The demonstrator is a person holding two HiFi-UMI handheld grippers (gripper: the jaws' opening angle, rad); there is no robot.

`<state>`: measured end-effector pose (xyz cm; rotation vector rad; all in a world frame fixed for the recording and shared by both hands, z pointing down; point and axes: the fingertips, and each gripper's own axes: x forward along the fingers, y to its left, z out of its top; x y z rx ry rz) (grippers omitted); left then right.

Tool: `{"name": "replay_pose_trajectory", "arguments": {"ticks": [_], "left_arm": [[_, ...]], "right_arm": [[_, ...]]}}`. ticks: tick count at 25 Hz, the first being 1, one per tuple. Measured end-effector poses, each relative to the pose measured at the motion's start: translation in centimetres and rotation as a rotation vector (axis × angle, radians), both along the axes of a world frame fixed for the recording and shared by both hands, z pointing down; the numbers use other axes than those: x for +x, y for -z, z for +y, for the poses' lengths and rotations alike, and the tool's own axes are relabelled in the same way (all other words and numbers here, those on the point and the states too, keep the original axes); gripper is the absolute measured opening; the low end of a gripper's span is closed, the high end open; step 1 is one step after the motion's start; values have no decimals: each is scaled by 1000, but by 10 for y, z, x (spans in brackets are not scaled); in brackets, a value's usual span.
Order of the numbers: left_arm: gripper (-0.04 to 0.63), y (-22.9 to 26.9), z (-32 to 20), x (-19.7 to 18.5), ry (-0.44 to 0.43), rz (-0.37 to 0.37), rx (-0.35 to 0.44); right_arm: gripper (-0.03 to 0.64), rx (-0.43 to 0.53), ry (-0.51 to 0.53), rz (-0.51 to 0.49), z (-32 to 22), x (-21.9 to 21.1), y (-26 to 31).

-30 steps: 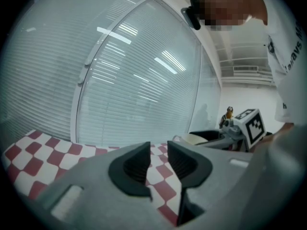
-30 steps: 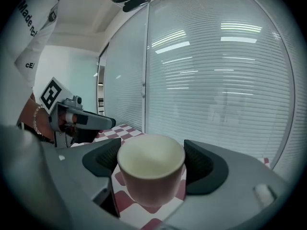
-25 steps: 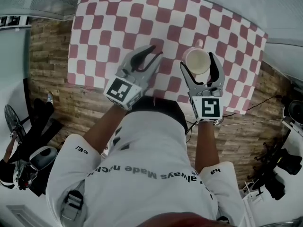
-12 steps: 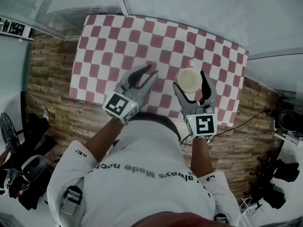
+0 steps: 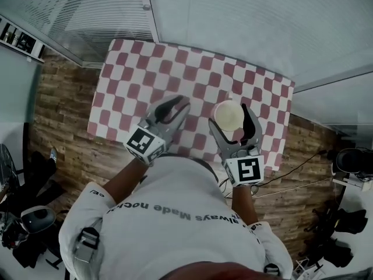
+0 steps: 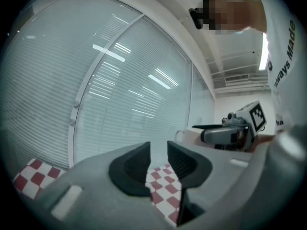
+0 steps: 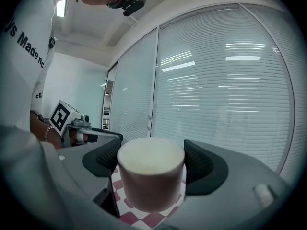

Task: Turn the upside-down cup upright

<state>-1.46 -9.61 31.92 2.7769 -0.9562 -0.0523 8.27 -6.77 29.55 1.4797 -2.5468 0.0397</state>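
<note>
A pink cup [image 5: 228,113] with a pale round face turned upward hangs high above the checkered table [image 5: 175,74]. My right gripper [image 5: 231,116] is shut on the cup's sides. The right gripper view shows the cup [image 7: 151,176] wedged between both dark pads, with its handle hidden. My left gripper [image 5: 182,102] is level beside it on the left, shut and empty. In the left gripper view its jaws [image 6: 158,150] stand close together with only tablecloth behind them. The cup [image 6: 191,137] and the right gripper [image 6: 225,133] show at the right there.
The red-and-white cloth covers the whole table, and nothing else stands on it. A glass wall with blinds [image 5: 245,22] runs behind the table. Wooden floor [image 5: 61,115] surrounds it. Dark gear [image 5: 23,220] lies at the left and cables [image 5: 303,168] at the right.
Both grippers have risen well above the table, the right one carrying the cup up with it. The table now looks smaller and farther below. Neither gripper's jaws changed.
</note>
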Motion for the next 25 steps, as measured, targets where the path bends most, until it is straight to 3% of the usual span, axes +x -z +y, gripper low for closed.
{"name": "replay_pose_trajectory", "arguments": {"ticks": [6, 10, 25], "left_arm": [[112, 10, 5, 2, -11, 13, 2], [112, 12, 7, 3, -23, 12, 4], [112, 6, 10, -4, -45, 17, -8]], "right_arm": [[410, 23, 6, -24, 4, -3, 18], [410, 2, -1, -125, 4, 0, 19], [408, -209, -96, -939, -14, 39, 2]]}}
